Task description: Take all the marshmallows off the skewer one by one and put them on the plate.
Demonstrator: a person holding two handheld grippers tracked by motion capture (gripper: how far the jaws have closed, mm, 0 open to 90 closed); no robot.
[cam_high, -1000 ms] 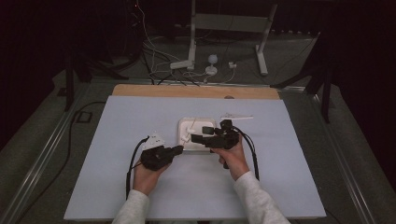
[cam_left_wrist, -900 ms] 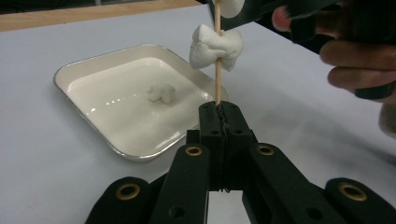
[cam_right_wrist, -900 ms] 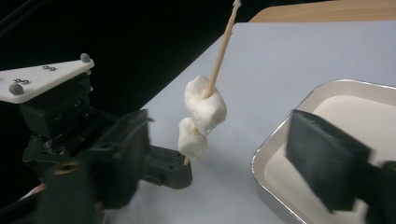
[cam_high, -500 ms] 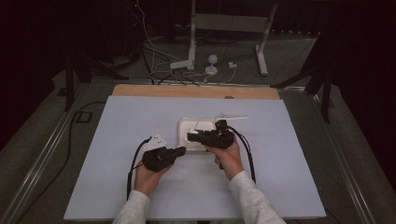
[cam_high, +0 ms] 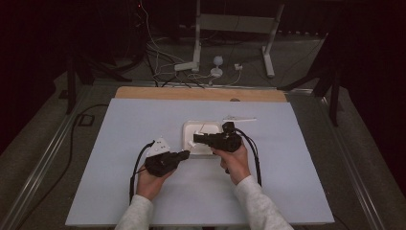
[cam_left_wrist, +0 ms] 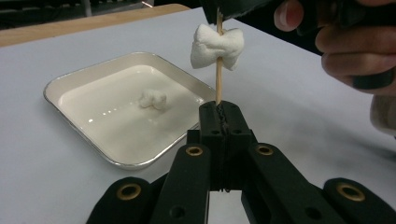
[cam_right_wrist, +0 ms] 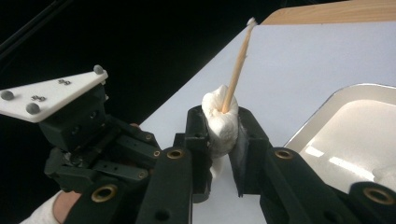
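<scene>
Since a second ago, drawn closer together over the near edge of the tray (cam_high: 187, 130), right gripper (cam_high: 195, 139) now swung left toward the left gripper (cam_high: 187, 153). Left gripper (cam_left_wrist: 219, 110) closed tight on the lower end of a wooden skewer (cam_left_wrist: 217, 79), jaws pressed flat together with the stick standing up between them. Right gripper (cam_right_wrist: 223, 126) clamped on a white marshmallow (cam_right_wrist: 220, 122) threaded on that skewer (cam_right_wrist: 236, 70), jaws squeezing the soft lump from both sides, the stick's tip, with a white fleck on it, poking out beyond it. Seen from the left gripper view, the marshmallow (cam_left_wrist: 217, 46) pinched into a bow shape partway up the stick, right gripper above it and fingers of the right hand (cam_left_wrist: 355, 44) just beside. Held off the table, just past the tray's near corner. Further out, a second marshmallow (cam_left_wrist: 153, 99) lying alone near the middle of the shallow white tray (cam_left_wrist: 88, 142). Beyond that, pale blue table cover (cam_high: 124, 124), wooden strip (cam_high: 191, 93) along the far edge, and a small white object (cam_high: 238, 118) just past the tray.
</scene>
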